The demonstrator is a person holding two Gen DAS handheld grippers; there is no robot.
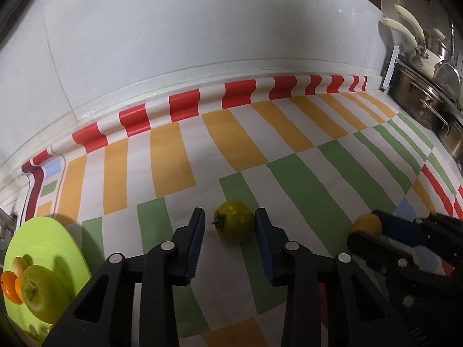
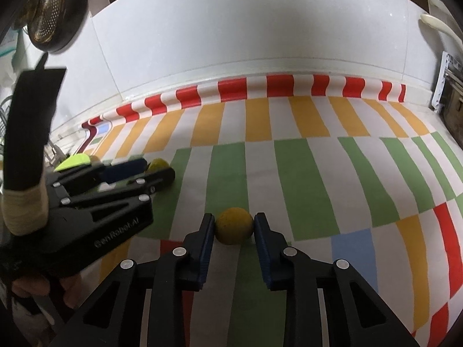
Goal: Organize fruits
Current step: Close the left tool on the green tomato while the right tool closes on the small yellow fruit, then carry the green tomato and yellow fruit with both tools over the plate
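Striped oilcloth [image 1: 289, 179] in red, orange, green and white covers the counter and bears both loose fruits.

Left gripper [image 1: 230, 225]: its blue-padded fingers [image 1: 198, 231] flank a yellow-green fruit [image 1: 234, 224] lying on the cloth. The right pad touches the fruit's side; a narrow gap shows at the left pad, so the pads have not pressed the fruit from both sides. The fruit lies on its side, its stem-to-base axis running roughly level across the gap, with the dark calyx pointing toward the left finger.

Right gripper [image 2: 234, 225]: its jaws are closed on a round yellow-orange fruit [image 2: 233, 225], with both pads in contact at its widest part. This fruit rests on a green stripe. It is near-spherical; no stem or long axis can be made out.

The two grippers work side by side, the yellow-orange fruit lying to the right of the yellow-green one.

At the left edge of the left wrist view, a lime-green plate [image 1: 43, 237] holds a green apple [image 1: 40, 292], an orange [image 1: 10, 289] and a small pale fruit [image 1: 19, 264], all touching one another. Steel pots [image 1: 425, 95] stand at the counter's right end.
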